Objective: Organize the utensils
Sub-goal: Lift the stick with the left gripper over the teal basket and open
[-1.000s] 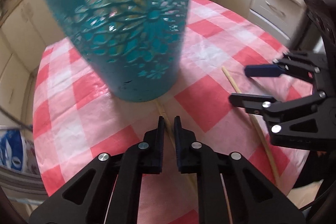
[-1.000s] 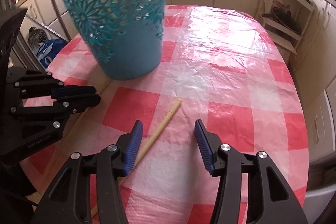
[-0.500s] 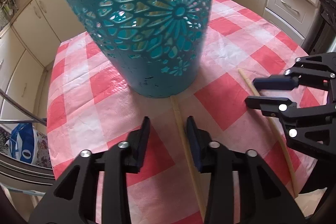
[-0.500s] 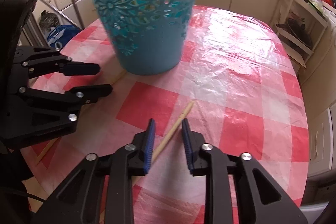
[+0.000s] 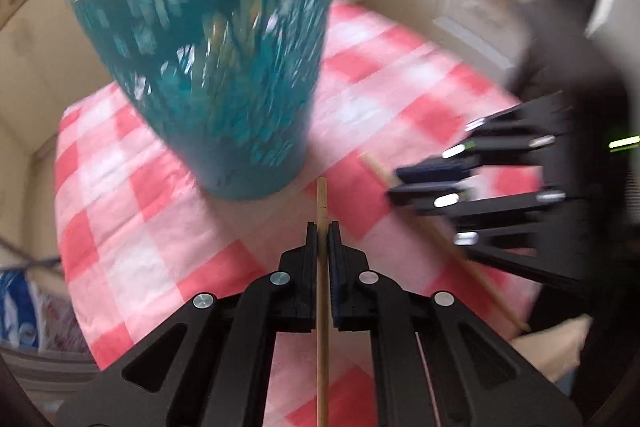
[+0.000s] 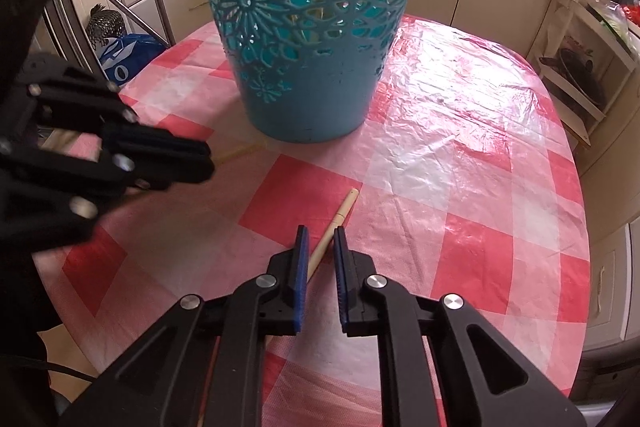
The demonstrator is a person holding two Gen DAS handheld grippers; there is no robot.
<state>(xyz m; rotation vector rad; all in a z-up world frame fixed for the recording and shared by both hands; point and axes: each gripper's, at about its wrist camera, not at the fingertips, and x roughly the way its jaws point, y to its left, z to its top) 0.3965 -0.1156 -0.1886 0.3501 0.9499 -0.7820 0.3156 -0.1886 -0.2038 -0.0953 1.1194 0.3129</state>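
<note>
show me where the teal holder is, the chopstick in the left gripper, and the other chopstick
teal holder (image 6: 308, 39), right wrist view, perforated wall.
left gripper's chopstick (image 5: 321, 199), left wrist view, tip.
other chopstick (image 6: 344, 209), right wrist view, upper shaft.

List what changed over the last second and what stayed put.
The left gripper opened, then shut on its chopstick and lifted it. The right gripper narrowed around the other chopstick, which still lies on the tablecloth, apparently ungripped. The teal holder stayed put.
</note>
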